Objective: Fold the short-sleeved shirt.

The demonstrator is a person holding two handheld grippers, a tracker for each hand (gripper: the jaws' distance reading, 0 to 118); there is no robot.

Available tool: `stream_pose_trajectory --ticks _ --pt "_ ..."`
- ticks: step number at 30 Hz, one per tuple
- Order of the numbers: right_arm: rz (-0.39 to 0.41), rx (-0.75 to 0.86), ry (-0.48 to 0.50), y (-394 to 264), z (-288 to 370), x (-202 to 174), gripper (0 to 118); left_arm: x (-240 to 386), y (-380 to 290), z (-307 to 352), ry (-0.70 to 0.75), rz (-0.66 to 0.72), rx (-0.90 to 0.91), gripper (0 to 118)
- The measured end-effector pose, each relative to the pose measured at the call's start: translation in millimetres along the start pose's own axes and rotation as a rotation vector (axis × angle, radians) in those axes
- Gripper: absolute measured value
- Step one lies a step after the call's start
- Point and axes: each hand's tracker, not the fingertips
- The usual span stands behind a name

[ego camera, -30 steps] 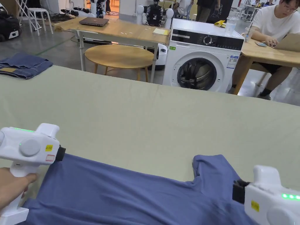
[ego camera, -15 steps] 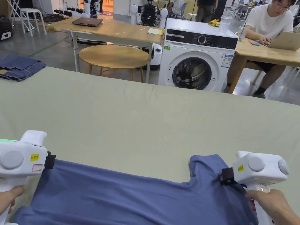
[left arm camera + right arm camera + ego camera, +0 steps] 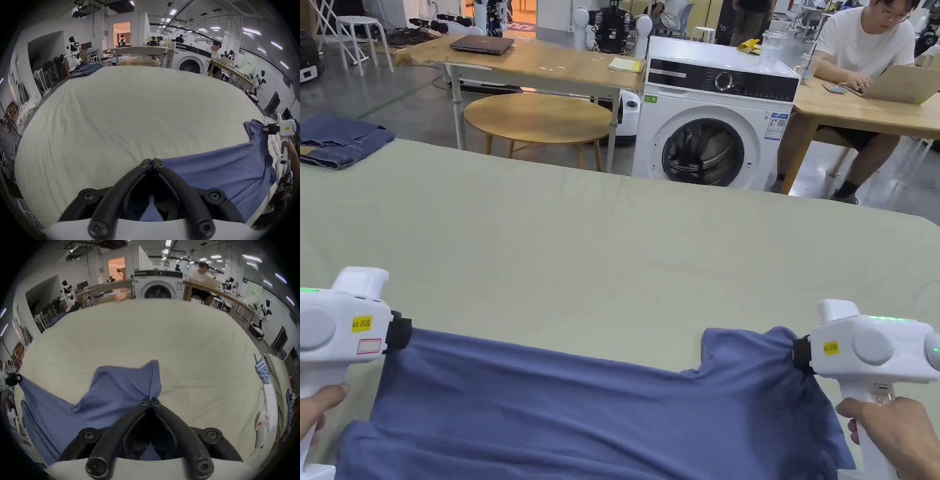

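Because the blue short-sleeved shirt (image 3: 600, 412) must lie flat before any fold, it is held by two points on its far edge and spread along the near side of the cloth-covered table (image 3: 625, 250). The left gripper (image 3: 151, 164) has its jaws closed together on the shirt's left corner, apparently at the hem end; a thin strip of blue fabric shows pinched between the tips. The right gripper (image 3: 150, 402) is likewise closed, with both jaws clamped on the fabric at the sleeve (image 3: 129, 381), which rises in a loose peak just ahead of the tips. In the head view the far edge runs fairly straight between the two holds, while the sleeve end is bunched; this suggests, as a judgement, a spreading or tensioning step, not yet a fold. The table surface beyond the shirt is unobstructed. A folded pair of jeans (image 3: 337, 137) lies at the far left corner, well apart. Beyond the table stand a washing machine (image 3: 712, 112), a round wooden table (image 3: 537, 119) and a desk where a seated person (image 3: 862, 50) works. Striped and white cloths (image 3: 266, 386) lie at the table's right edge.
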Motion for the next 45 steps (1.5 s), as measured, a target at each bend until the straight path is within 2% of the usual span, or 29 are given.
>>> stream_pose_trajectory --ticks 5,11,20,24,27,34,41,42,43,45 --pt "0.029 0.083 -0.015 -22.0 63.1 -2.7 0 -6.3 -11.1 30.8 -0.023 0.015 0.043 0" --pt "0.026 0.145 -0.019 -62.9 130.9 4.6 0 -14.0 -35.5 76.4 -0.047 0.023 0.103 0" --pt "0.021 0.153 -0.008 -130.9 201.0 7.7 0 -21.6 -86.4 126.9 -0.093 0.048 0.149 0" --pt "0.016 0.090 -0.003 -163.6 205.8 9.0 0 -22.3 -115.5 127.8 -0.093 0.034 0.076 0" --pt "0.049 -0.004 -0.034 -188.1 198.7 6.3 0 -22.6 -138.0 122.1 -0.084 0.011 -0.003 0" --pt "0.097 -0.178 -0.096 -225.2 137.8 12.9 0 -20.3 -168.5 81.3 -0.049 -0.046 -0.222 0" --pt "0.087 -0.177 -0.107 -227.8 118.4 6.7 1 -15.9 -167.3 63.4 -0.016 -0.043 -0.250 0" --pt "0.096 -0.182 -0.112 -226.0 118.2 5.6 5 -14.4 -166.3 66.8 -0.013 -0.044 -0.251 0" --pt "0.113 -0.193 -0.124 -223.3 119.6 4.3 13 -13.0 -163.4 69.1 -0.010 -0.047 -0.255 0" --pt "0.161 -0.178 -0.169 -217.3 131.9 3.2 58 -10.3 -156.9 77.3 -0.001 -0.057 -0.241 21"
